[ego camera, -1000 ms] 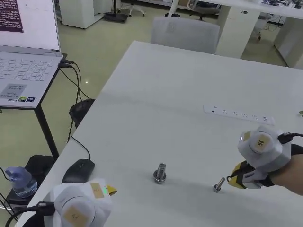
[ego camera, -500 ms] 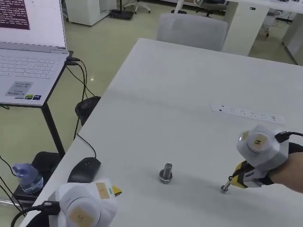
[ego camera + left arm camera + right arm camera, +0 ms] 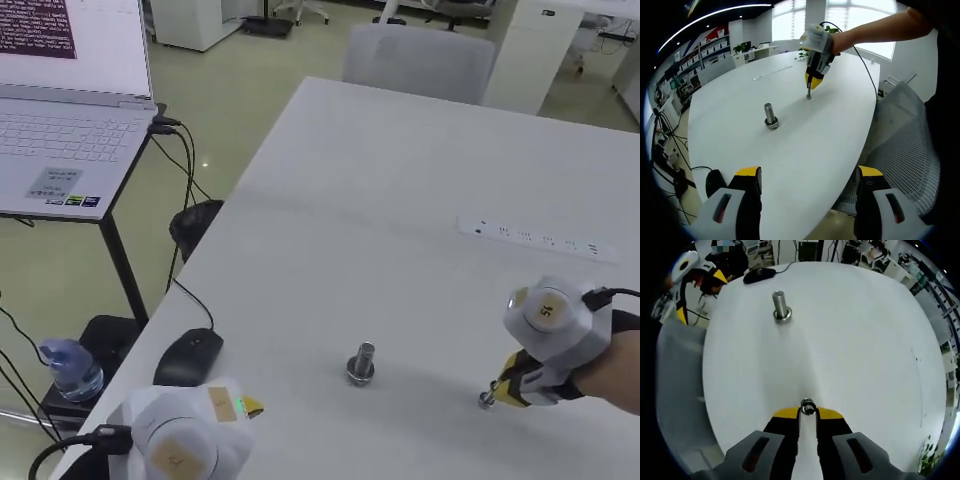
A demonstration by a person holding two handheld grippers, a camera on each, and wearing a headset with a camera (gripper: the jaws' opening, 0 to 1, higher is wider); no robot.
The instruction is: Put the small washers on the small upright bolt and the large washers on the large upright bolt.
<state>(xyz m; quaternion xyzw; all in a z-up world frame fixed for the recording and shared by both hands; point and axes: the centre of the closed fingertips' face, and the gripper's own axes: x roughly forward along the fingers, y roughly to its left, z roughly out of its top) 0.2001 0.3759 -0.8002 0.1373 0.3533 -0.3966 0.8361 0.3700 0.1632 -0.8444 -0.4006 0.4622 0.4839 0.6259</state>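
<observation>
The large bolt point(image 3: 361, 364) stands upright on the white table point(image 3: 380, 200), with a ring-like base I cannot resolve into washers. It also stands mid-table in the left gripper view point(image 3: 771, 115) and far ahead in the right gripper view point(image 3: 781, 305). My right gripper point(image 3: 498, 391) is shut on the small bolt point(image 3: 487, 398), whose head rests on the table; its yellow-tipped jaws pinch the small bolt point(image 3: 807, 407) at their tips. My left gripper point(image 3: 240, 407) hovers at the table's near left corner, open point(image 3: 809, 175) with nothing between its jaws. It looks across at the right gripper point(image 3: 815, 80).
A black mouse point(image 3: 188, 357) lies at the table's left edge, close to my left gripper. A white power strip point(image 3: 530, 240) lies at the far right. A laptop point(image 3: 60, 150) on a side stand, a water bottle point(image 3: 70, 368) and a grey chair point(image 3: 420, 60) surround the table.
The head camera has drifted, so everything shifted right. The small bolt in my right gripper has gone from tilted to nearly upright. My left gripper stays put.
</observation>
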